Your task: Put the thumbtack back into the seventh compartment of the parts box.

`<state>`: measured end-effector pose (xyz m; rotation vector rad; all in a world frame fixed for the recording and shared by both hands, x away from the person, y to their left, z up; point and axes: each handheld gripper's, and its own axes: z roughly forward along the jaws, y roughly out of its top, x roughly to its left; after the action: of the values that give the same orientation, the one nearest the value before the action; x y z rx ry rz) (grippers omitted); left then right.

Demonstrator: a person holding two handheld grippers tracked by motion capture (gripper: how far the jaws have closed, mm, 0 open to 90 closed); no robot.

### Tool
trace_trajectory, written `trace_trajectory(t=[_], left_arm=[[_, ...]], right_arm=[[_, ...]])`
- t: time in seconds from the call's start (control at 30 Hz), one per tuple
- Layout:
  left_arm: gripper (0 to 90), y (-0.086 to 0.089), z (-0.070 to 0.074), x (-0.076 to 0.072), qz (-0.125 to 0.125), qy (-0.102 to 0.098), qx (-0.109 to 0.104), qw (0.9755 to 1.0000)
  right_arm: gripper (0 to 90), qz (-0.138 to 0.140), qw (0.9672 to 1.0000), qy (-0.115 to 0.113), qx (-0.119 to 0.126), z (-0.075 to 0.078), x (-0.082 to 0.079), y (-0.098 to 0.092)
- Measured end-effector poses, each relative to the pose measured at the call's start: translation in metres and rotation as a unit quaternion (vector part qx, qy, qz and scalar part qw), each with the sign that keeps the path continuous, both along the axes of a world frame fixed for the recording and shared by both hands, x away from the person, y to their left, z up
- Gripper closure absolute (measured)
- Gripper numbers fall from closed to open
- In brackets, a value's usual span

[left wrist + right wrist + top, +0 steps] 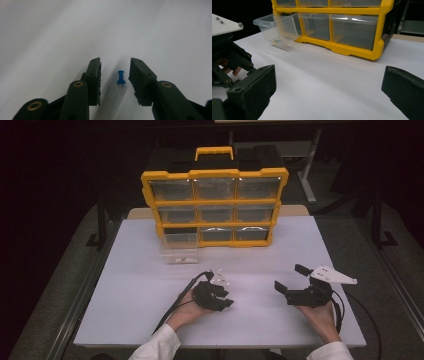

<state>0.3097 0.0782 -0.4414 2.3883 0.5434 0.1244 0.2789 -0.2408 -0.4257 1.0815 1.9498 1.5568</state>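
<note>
In the left gripper view, the left gripper (115, 80) points down at the white table (50, 37), its two black jaws rising from the bottom of the frame with a gap between them. A blue pushpin (121, 78) lies on the table in that gap, a little right of centre, head toward the top of the frame and pin toward the bottom. The jaws are spread on either side of it; neither pad touches it, though the right one stands just beside the head.

In the high view, the same gripper sits low and left of centre, held in the person's left hand (186, 309), with its cable trailing toward the lower left. The pushpin itself is too small to make out there.

The right gripper (290, 277) sits at the lower right of the high view, held in the right hand (320, 316), jaws spread wide with only bare table between them.

A yellow drawer organizer (215, 200) stands upright at the upper centre of the high view. Its lower-left clear drawer (179, 247) is pulled out toward the person; in the right gripper view, small items, possibly more pins, lie in that drawer.
</note>
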Motion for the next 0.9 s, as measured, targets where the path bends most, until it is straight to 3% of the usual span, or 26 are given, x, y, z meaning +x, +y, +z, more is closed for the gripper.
trace_trajectory(t=[0.17,0.27,0.33,0.4,0.5,0.9], left_arm=[[70.0,-0.001,-0.002,0.0,-0.004,0.002,0.005,1.0],[81.0,-0.001,-0.003,0.002,0.003,0.009,0.009,0.9999],[83.4,0.001,-0.003,0.007,0.005,0.034,-0.001,0.9994],[83.9,0.003,-0.003,0.01,0.006,0.044,-0.004,0.999],[84.0,0.005,-0.001,0.01,0.01,0.038,0.001,0.9992],[84.0,0.011,0.007,0.009,0.007,0.03,-0.014,0.9994]], right_arm=[[0.0,0.001,1.0,0.0,0.001,0.0,0.0,0.0],[0.0,-0.001,1.0,-0.001,0.0,0.0,0.0,0.0],[0.0,-0.003,1.0,-0.001,0.0,0.0,0.0,-0.001],[0.0,-0.005,1.0,0.0,0.0,0.0,0.0,-0.002],[0.0,-0.007,1.0,0.001,0.001,-0.001,0.0,-0.003],[0.0,-0.008,1.0,0.005,0.004,-0.003,0.0,-0.005]])
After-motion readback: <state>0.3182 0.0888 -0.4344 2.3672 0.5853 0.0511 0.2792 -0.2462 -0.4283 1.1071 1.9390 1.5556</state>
